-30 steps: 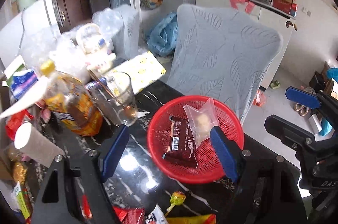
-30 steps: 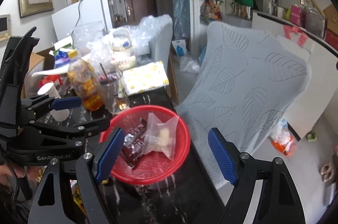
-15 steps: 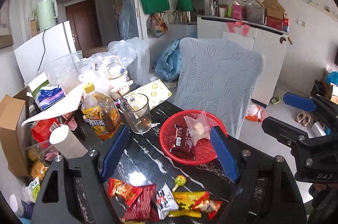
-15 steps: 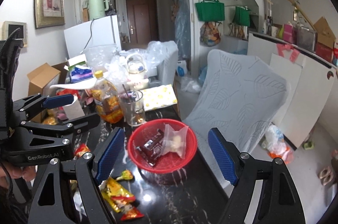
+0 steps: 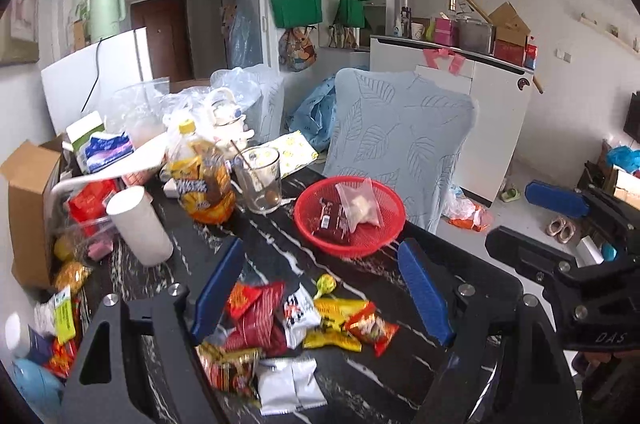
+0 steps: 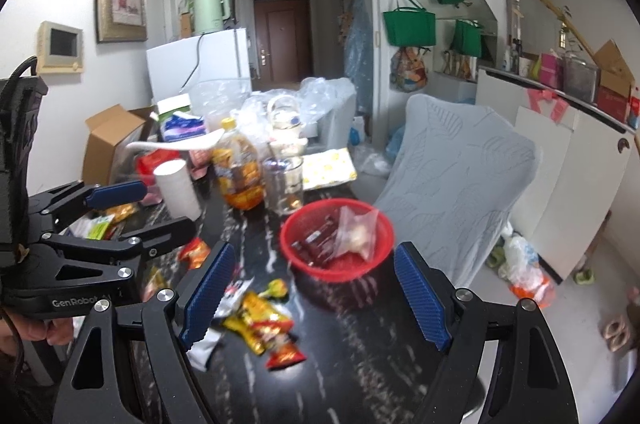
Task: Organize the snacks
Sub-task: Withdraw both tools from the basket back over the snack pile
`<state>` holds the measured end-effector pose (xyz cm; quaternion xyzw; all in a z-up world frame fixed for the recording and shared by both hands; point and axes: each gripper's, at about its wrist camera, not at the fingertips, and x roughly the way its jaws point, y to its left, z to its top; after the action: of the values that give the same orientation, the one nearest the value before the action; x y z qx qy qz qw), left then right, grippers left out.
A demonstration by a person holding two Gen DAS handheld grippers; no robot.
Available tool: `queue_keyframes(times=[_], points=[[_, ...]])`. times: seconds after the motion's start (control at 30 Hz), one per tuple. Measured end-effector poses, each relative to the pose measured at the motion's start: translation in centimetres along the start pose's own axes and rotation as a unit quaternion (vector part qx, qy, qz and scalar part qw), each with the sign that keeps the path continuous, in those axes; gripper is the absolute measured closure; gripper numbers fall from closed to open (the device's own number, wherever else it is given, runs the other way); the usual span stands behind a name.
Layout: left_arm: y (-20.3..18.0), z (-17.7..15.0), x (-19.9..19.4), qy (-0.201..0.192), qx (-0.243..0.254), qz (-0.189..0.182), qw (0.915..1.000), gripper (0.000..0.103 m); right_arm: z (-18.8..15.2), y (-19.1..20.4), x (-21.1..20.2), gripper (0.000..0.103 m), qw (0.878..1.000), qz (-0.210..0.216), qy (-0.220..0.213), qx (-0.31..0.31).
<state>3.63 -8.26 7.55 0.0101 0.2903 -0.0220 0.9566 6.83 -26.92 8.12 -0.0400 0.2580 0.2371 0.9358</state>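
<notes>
Left wrist view: snack pile point(image 5: 292, 320) lies loose on the black table point(image 5: 192, 248), right under the left gripper point(image 5: 320, 294), whose jaws stand wide apart with nothing held. Red basket point(image 5: 350, 214) sits further up the table near its right edge, just in front of the chair point(image 5: 400, 140); it already holds a dark bar point(image 5: 330, 220) and a clear bag point(image 5: 360, 204). Right gripper point(image 6: 314, 296) is likewise spread and empty, hovering above the table between pile and basket; right wrist view is motion-blurred, so fine detail there is unreliable. My read: two items sorted, both tools between picks, next step is fetching another packet from the pile. That calls for dropping one gripper onto a single packet at the pile's edge, pads across its short side, then carrying it to the basket. Yellow packet point(image 5: 336, 308) lies with its long axis roughly left-right across the frame; the red chip bag point(image 5: 250, 320) runs more up-down, tilted. Lollipop point(image 5: 325, 282) sits at the pile's far edge, nearest the basket; its stick direction I cannot tell. White packet point(image 5: 290, 384) is flat at the near edge, partly under the gripper frame. Bottle point(image 5: 204, 184), glass point(image 5: 258, 180) and white cup point(image 5: 138, 224) crowd the left, well clear of the basket route.
</notes>
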Motion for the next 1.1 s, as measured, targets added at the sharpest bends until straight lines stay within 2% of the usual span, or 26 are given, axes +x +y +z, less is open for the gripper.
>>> queue_keyframes(times=[0.23, 0.57, 0.9, 1.1], points=[[0.3, -4.6, -0.7, 0.024, -0.008, 0.01, 0.9996, 0.024, -4.1, 1.9, -1.2, 0.02, 1.0, 0.013, 0.019, 0.01], [0.5, -10.2, -0.7, 0.065, -0.033, 0.011, 0.9973, 0.024, -10.2, 3.0, 0.0, 0.02, 0.996, 0.034, 0.077, 0.027], [2.8, -14.9, 0.1, 0.109, -0.084, 0.008, 0.9905, 0.024, -13.2, 4.7, 1.5, 0.02, 0.992, 0.059, 0.103, 0.03], [5.2, -16.8, 0.2, 0.121, -0.125, 0.02, 0.9846, 0.024, -14.4, 6.9, 3.8, 0.02, 0.986, 0.099, 0.132, 0.019]])
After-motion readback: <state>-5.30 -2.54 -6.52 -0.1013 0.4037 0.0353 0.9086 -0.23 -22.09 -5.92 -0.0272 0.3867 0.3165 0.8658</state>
